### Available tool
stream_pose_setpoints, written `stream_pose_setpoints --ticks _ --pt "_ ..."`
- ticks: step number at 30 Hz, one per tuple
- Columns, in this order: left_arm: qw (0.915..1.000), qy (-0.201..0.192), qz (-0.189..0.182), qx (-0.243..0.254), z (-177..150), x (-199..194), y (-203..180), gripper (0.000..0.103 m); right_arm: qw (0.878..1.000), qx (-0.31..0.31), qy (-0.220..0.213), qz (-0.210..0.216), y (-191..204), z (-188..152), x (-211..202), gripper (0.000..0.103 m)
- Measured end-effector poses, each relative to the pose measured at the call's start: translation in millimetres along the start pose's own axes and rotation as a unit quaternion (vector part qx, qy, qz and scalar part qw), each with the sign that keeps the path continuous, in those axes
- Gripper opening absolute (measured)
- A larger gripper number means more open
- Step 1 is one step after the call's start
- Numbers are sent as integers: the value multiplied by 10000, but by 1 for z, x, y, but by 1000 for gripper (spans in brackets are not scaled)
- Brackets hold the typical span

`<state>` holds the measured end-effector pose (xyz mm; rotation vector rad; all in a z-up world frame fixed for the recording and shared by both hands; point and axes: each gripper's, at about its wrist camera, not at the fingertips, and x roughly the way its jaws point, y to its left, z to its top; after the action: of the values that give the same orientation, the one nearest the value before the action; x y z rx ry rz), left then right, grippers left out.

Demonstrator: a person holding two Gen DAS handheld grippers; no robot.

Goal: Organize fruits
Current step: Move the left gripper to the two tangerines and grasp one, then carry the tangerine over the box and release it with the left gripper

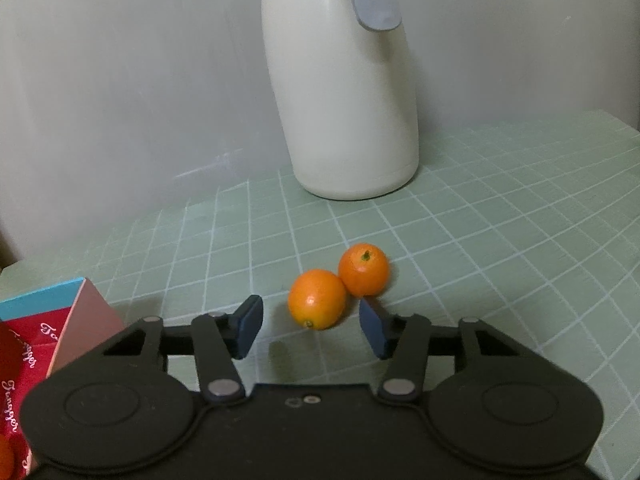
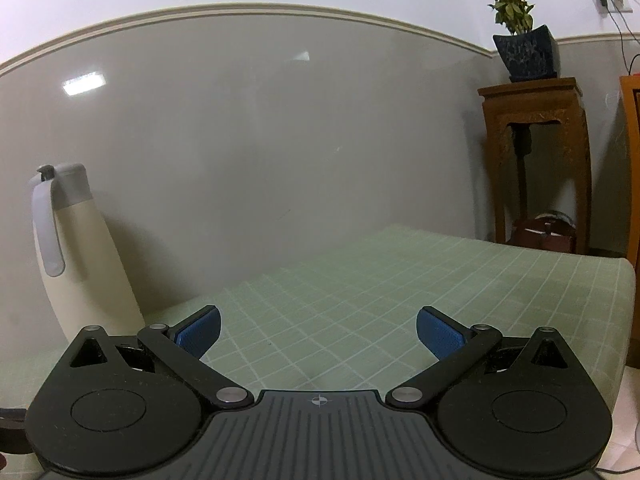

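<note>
Two small oranges lie touching on the green checked tablecloth [image 1: 500, 220] in the left wrist view. The nearer orange [image 1: 317, 299] sits just ahead of and between the blue pads of my left gripper [image 1: 310, 306], which stands open; neither pad presses on the fruit. The farther orange [image 1: 363, 269], stem up, rests just beyond the right pad [image 1: 374, 330]. In the right wrist view my right gripper [image 2: 319, 316] is wide open over bare cloth with nothing between its fingers.
A tall cream jug [image 1: 344, 92] with a grey handle stands behind the oranges against the wall, also seen as the jug [image 2: 80, 256] at the left. A red and blue box [image 1: 44, 332] lies at the near left. A wooden stand [image 2: 536, 160] with a potted plant is beyond the table's right end.
</note>
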<state>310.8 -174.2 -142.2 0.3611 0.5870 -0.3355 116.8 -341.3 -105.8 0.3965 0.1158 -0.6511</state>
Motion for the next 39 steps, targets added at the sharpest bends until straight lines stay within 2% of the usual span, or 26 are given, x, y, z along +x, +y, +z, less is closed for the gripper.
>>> stream_pose_setpoints --ticks 8,10,12,27,39 --pt "10000 -54 -32 -2 -2 -4 -1 36 9999 -20 96 121 2 -2 1 103" --pt "10000 -68 -69 0 -3 -6 -1 26 9998 -9 117 133 3 -3 2 103" --pt "9999 -91 -35 28 -5 -11 -2 23 9998 9 127 150 3 -2 2 103" --pt "9995 -263 46 196 -17 -27 -10 22 9994 67 156 287 7 -2 1 103" --pt "9996 -272 8 -114 -38 -72 -2 22 9989 -88 121 446 17 -7 -4 103"
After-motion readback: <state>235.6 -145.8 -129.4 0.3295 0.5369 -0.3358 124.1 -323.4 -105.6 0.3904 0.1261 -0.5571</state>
